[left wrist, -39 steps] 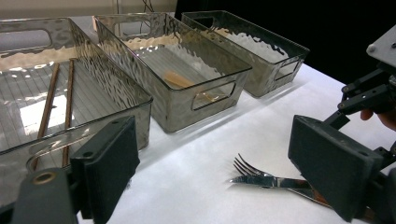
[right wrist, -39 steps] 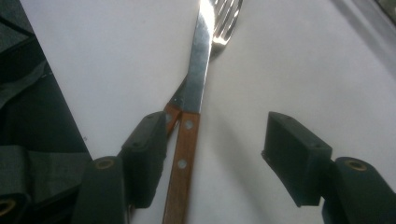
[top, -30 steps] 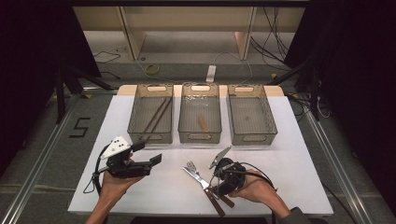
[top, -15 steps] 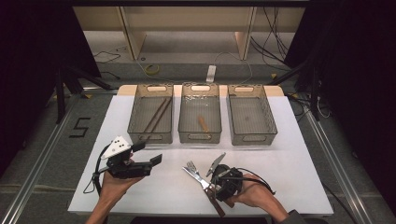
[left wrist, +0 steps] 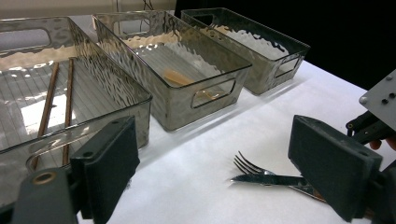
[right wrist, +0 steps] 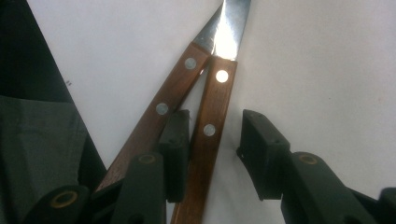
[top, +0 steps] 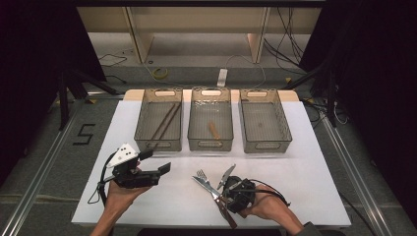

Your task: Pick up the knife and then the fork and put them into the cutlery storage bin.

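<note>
A fork (top: 201,175) and a knife (left wrist: 271,179) lie crossed on the white table (top: 305,167), both with riveted wooden handles. My right gripper (top: 235,194) points down at those handles near the front edge. In the right gripper view it (right wrist: 215,121) is open, its jaws either side of one handle (right wrist: 219,93) without closing on it; the second handle (right wrist: 173,93) lies just outside the left jaw. My left gripper (top: 156,161) hovers front left, open and empty, and faces the fork (left wrist: 250,165).
Three clear trays stand in a row across the back. The left tray (top: 158,145) holds two brown chopsticks (top: 164,120), the middle tray (top: 210,145) a small wooden piece (top: 214,130), and the right tray (top: 268,145) nothing. Black cables trail from both grippers.
My right gripper has dropped down and slightly left onto the cutlery handles. The left gripper has stayed where it was.
</note>
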A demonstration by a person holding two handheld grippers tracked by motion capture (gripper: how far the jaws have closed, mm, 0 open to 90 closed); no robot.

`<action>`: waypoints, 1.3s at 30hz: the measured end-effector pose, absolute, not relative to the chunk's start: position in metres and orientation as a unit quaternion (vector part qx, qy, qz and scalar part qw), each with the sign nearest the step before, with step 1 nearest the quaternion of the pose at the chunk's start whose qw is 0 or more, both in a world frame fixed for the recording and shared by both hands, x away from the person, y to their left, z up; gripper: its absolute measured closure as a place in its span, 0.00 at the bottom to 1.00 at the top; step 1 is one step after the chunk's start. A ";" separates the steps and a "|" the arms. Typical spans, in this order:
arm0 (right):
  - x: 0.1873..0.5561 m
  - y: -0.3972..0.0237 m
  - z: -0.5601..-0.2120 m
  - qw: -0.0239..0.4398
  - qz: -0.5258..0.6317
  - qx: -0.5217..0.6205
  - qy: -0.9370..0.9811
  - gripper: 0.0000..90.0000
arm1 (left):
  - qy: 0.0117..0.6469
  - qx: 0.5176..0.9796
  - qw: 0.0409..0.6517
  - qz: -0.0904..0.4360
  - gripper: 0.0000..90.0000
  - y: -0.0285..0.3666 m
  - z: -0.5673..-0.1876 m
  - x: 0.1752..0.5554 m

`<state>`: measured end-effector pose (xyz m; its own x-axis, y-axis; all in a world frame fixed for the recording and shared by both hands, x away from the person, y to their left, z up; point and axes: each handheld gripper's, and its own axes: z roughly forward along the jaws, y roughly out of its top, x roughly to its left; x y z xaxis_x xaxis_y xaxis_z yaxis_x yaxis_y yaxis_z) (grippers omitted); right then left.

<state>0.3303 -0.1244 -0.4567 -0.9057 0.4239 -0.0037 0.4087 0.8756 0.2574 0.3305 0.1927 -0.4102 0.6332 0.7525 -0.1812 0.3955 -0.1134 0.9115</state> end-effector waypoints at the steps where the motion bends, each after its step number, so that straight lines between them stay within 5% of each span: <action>1: 0.331 -0.124 -0.458 0.028 0.125 0.214 0.968 0.71 | 0.394 0.727 0.536 0.167 0.17 0.193 -0.410 0.330; 15: 0.331 -0.125 -0.458 0.028 0.120 0.209 0.970 0.82 | 0.393 0.730 0.534 0.167 0.17 0.193 -0.410 0.330; 39: 0.339 -0.131 -0.458 0.010 0.134 0.205 0.969 0.85 | 0.395 0.728 0.535 0.166 0.17 0.193 -0.411 0.331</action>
<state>0.3386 -0.1305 -0.4582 -0.9158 0.4001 0.0353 0.3946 0.8799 0.2646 0.3311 0.1927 -0.4107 0.6327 0.7529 -0.1813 0.3979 -0.1152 0.9102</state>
